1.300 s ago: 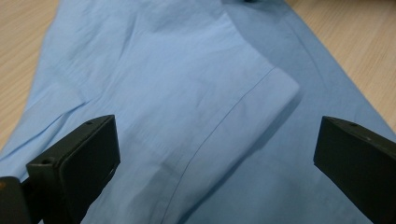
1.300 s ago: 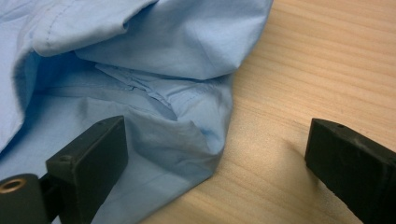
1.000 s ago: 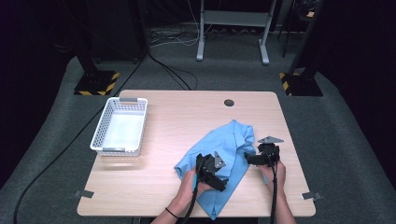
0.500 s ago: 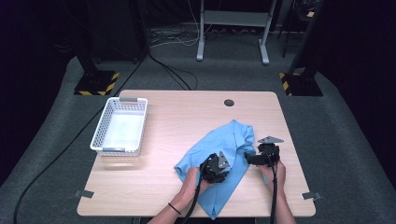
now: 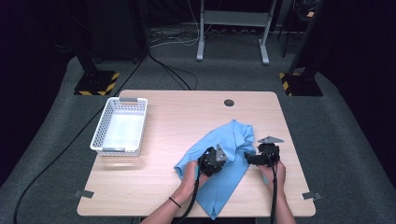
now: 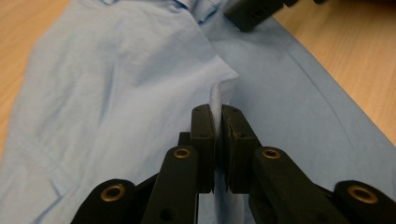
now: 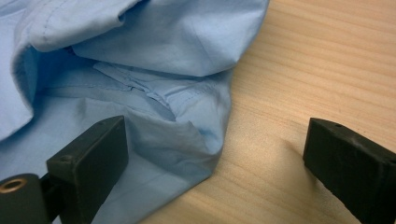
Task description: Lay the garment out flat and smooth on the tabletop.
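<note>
Since a second ago the left gripper [image 6: 216, 121] has slid onto the blue shirt [image 5: 219, 161] at the table's [image 5: 177, 112] near right and pinched a fold, while the right gripper [image 7: 215, 154] gapes at its edge.

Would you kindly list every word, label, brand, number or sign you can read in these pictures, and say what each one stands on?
No readable text anywhere.
Blue shirt: no label or print shows.
White basket: plain, no marking.
Left gripper, shut on a fold of the shirt, and right gripper, open: black, no brand to read.
Yellow-and-black striped stand bases on the floor: hazard stripes, no words.
Table: bare wood, no writing.
</note>
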`<state>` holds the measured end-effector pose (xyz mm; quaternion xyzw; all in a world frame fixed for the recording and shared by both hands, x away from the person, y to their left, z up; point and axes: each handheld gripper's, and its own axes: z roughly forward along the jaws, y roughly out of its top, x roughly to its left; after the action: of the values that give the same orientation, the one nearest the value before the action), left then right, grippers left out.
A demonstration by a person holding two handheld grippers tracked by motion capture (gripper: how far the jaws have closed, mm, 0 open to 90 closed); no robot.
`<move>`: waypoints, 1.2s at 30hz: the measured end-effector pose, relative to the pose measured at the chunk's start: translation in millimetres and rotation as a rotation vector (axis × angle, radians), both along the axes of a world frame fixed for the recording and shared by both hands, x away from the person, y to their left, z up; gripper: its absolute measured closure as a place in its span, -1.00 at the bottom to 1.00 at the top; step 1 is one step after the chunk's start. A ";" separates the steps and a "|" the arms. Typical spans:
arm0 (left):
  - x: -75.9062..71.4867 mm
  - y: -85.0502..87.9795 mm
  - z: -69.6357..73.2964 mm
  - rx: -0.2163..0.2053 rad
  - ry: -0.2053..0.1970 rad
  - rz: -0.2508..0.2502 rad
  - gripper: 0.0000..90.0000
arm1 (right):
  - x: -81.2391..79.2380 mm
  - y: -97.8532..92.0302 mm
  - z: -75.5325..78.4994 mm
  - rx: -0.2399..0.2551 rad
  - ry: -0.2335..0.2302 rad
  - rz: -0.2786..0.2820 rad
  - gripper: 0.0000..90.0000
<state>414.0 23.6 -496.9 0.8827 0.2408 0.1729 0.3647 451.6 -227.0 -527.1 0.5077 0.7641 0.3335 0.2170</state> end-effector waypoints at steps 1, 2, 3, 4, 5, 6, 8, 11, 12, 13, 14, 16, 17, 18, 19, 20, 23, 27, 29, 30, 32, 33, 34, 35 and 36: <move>2.5 2.2 2.1 -0.009 -0.006 0.008 0.86 | 0.0 0.0 0.0 -0.001 0.000 0.000 -0.87; 4.9 4.6 4.4 -0.019 -0.008 0.019 0.86 | 0.1 -0.1 0.0 -0.001 0.000 0.000 -0.87; 7.6 7.5 6.8 -0.027 -0.009 0.026 0.86 | 0.1 -0.2 -0.1 -0.002 -0.001 0.001 -0.87; 10.4 9.8 8.9 -0.037 -0.011 0.036 0.86 | 0.1 -0.2 0.0 -0.002 -0.001 0.001 -0.87; 13.1 12.4 11.2 -0.042 -0.019 0.044 0.86 | 0.1 -0.2 -0.1 -0.003 -0.001 0.001 -0.87; 15.7 15.0 13.3 -0.049 -0.023 0.054 0.86 | 0.0 -0.2 0.0 -0.002 0.000 0.001 -0.87; 21.1 20.4 16.8 -0.064 -0.024 0.073 0.86 | 0.0 -0.1 0.0 -0.002 0.000 0.000 -0.87; 27.7 27.5 20.6 -0.067 -0.044 0.101 0.86 | -0.1 -0.1 0.0 -0.002 0.000 0.000 -0.87; 29.9 30.2 22.0 -0.067 -0.049 0.109 0.86 | -0.1 0.0 0.0 -0.002 0.000 0.000 -0.87; 32.2 33.3 23.3 -0.072 -0.052 0.120 0.86 | -0.1 0.0 0.0 -0.002 0.000 -0.001 -0.87; 34.4 36.3 24.6 -0.078 -0.054 0.132 0.86 | -0.1 0.0 0.0 -0.002 0.000 -0.001 -0.87; 39.5 42.3 27.2 -0.080 -0.063 0.150 0.86 | -0.1 0.0 0.0 -0.002 0.000 -0.002 -0.87; 42.2 45.4 28.7 -0.081 -0.066 0.159 0.86 | -0.2 0.0 0.0 -0.002 0.000 -0.002 -0.87; 44.6 48.6 30.2 -0.088 -0.070 0.172 0.86 | -0.2 0.1 0.0 -0.001 0.001 -0.003 -0.87; 46.9 51.7 31.8 -0.092 -0.077 0.184 0.86 | -0.2 0.1 0.0 -0.002 0.000 -0.003 -0.87; 49.5 54.5 33.3 -0.095 -0.080 0.195 0.86 | -0.1 0.0 0.0 -0.002 0.000 -0.002 -0.87; 57.0 62.2 37.0 -0.098 -0.097 0.225 0.86 | -0.2 0.1 0.0 -0.002 0.000 -0.003 -0.87; 66.0 70.9 41.2 -0.085 -0.112 0.258 0.86 | -0.2 0.1 0.0 -0.002 0.000 -0.003 -0.87; 70.7 75.2 42.1 -0.079 -0.116 0.275 0.86 | -0.2 0.2 0.0 -0.001 0.000 -0.004 -0.87; 73.7 78.0 42.4 -0.074 -0.116 0.283 0.86 | -0.2 0.2 0.0 -0.001 0.000 -0.004 -0.87; 77.4 81.5 42.2 -0.069 -0.119 0.298 0.86 | -0.2 0.2 0.0 -0.001 0.000 -0.004 -0.87; 79.4 83.7 42.4 -0.063 -0.117 0.304 0.86 | -0.2 0.2 0.0 -0.001 0.000 -0.004 -0.87; 81.7 86.2 42.2 -0.062 -0.123 0.315 0.85 | -0.2 0.2 0.0 -0.001 0.000 -0.004 -0.87; 83.2 87.6 41.9 -0.060 -0.124 0.322 0.85 | -0.2 0.2 0.0 -0.001 0.000 -0.004 -0.87; 86.3 90.0 41.1 -0.050 -0.121 0.332 0.85 | -0.2 0.2 0.0 -0.001 0.000 -0.004 -0.87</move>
<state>500.3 113.6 -455.8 0.8094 0.3652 0.2774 0.3668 451.4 -226.8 -527.1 0.5091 0.7634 0.3326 0.2177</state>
